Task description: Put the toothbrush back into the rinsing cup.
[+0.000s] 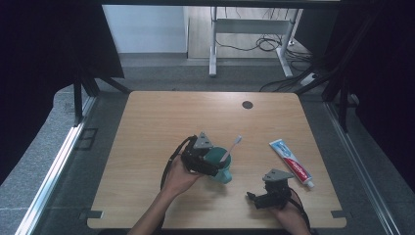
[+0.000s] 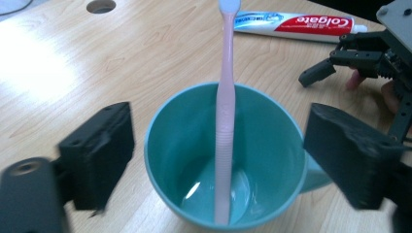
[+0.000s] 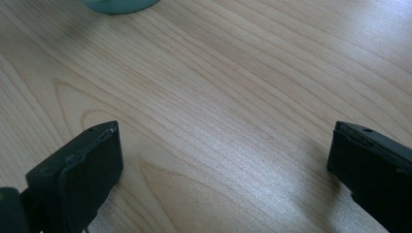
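Left gripper [image 2: 218, 160] jaws wide, straddling teal mug [image 2: 194, 145] (toothbrush [image 2: 224, 121] inside), nothing gripped.

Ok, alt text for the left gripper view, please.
A teal mug with a pink toothbrush standing in it sits between the open left gripper jaws, untouched. Behind, on the wooden table, lie a toothpaste tube and the right gripper.

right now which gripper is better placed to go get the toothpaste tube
Right. The right gripper sits open and empty on the table's right side, near the toothpaste tube. The left gripper is farther off, its open jaws either side of the teal cup holding the toothbrush.
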